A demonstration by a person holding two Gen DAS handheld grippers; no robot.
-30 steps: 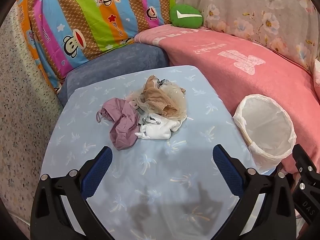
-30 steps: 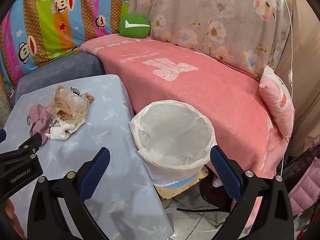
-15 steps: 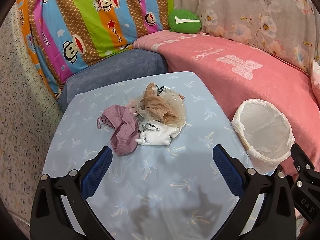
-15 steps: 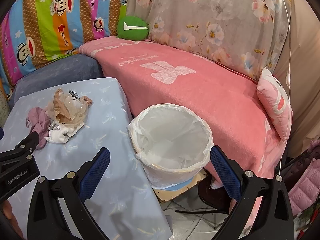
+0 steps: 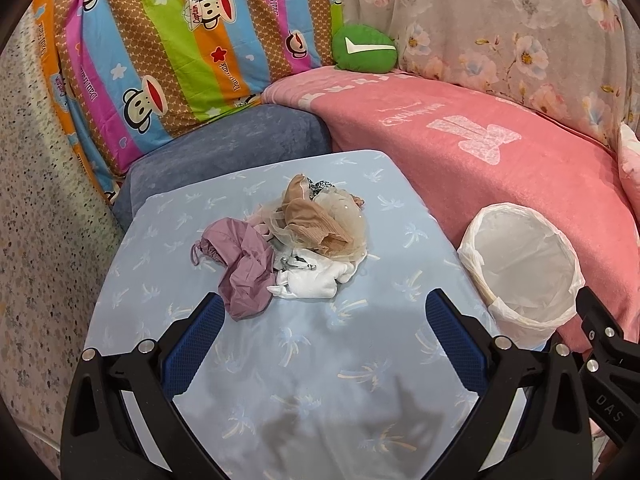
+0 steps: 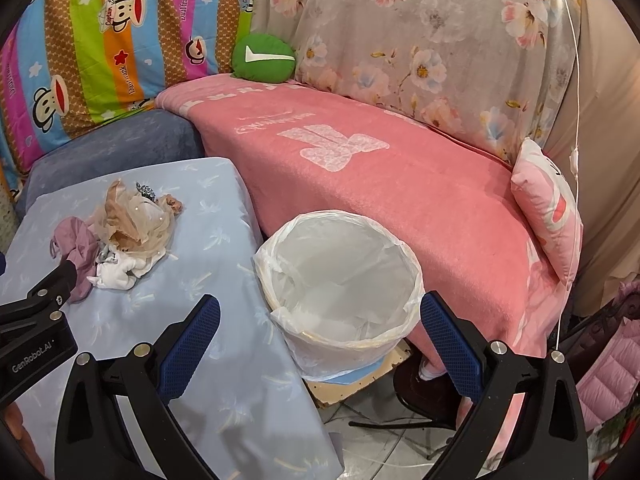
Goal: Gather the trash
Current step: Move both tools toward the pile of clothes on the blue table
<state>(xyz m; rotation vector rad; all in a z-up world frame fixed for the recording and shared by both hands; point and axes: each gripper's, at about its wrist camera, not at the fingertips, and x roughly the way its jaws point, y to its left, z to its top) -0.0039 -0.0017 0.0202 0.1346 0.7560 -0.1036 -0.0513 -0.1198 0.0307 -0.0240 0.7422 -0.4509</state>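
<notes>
Both sets of jaws are spread wide and hold nothing. The left gripper (image 5: 320,320) hangs over the blue-covered table (image 5: 304,400), and the pile of scraps (image 5: 292,244) lies straight ahead of it, the purple rag (image 5: 244,272) nearest its left finger. The heap runs roughly left to right. The right gripper (image 6: 320,324) faces the lined bin (image 6: 340,280) beside the table, so the left is nearer the pile. What lies under the gauzy piece is hard to tell.
</notes>
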